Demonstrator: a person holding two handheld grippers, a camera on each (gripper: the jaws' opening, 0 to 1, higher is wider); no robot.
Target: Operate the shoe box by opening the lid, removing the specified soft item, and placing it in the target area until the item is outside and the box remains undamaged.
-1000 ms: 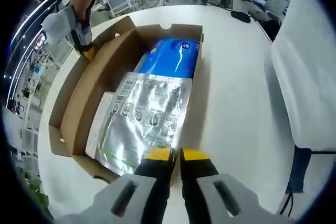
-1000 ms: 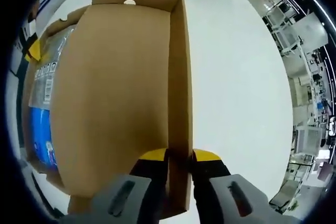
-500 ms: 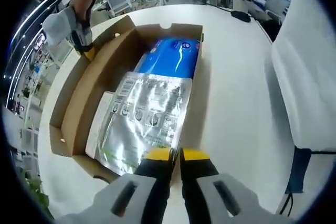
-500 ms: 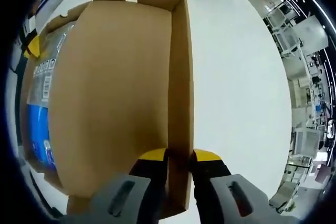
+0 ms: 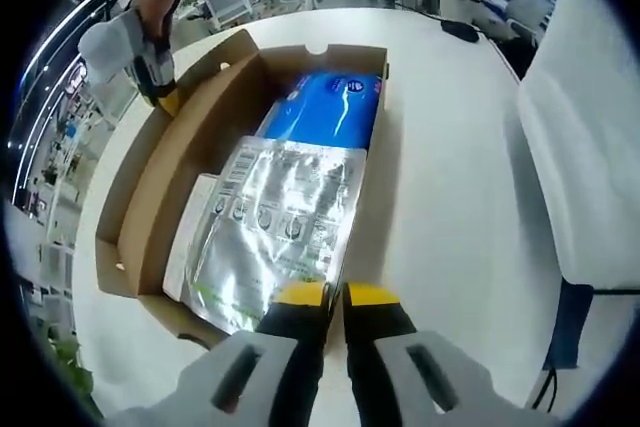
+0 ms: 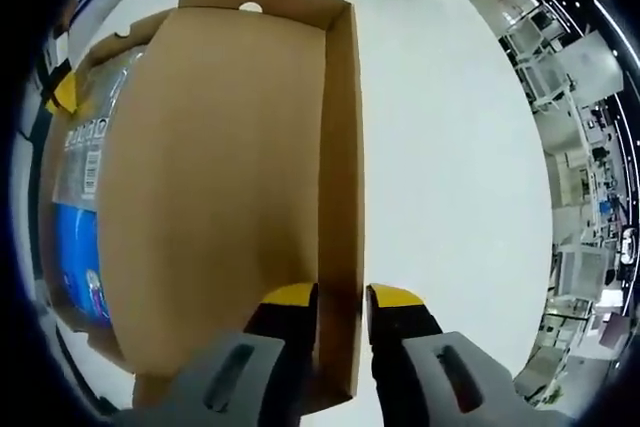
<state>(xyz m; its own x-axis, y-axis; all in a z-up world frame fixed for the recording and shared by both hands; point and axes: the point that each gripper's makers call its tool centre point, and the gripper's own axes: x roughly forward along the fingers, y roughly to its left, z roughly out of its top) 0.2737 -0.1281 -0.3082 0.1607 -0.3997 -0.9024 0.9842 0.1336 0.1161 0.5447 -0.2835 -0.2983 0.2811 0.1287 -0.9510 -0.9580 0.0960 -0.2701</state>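
A brown cardboard shoe box (image 5: 376,152) lies open on the white table, its lid (image 5: 170,162) folded out to the left. Inside it are a blue soft pack (image 5: 325,107) at the far end and a silver foil pouch (image 5: 280,222) nearer me. My left gripper (image 5: 336,296) is shut at the box's near corner, right by the pouch's corner. My right gripper (image 6: 342,294) is shut on the lid's side flap (image 6: 342,147). It also appears as the right gripper (image 5: 165,97) at the lid's far edge, held by a hand. The left gripper's yellow fingertip (image 6: 62,93) shows at the box's far side.
The round white table (image 5: 450,207) has bare room to the right of the box. A black object (image 5: 460,32) lies near its far edge. A white chair (image 5: 585,147) stands close on the right. Desks and office furniture stand in the background.
Almost nothing has changed. The right gripper view has shifted slightly along the lid, and both grippers keep their hold.
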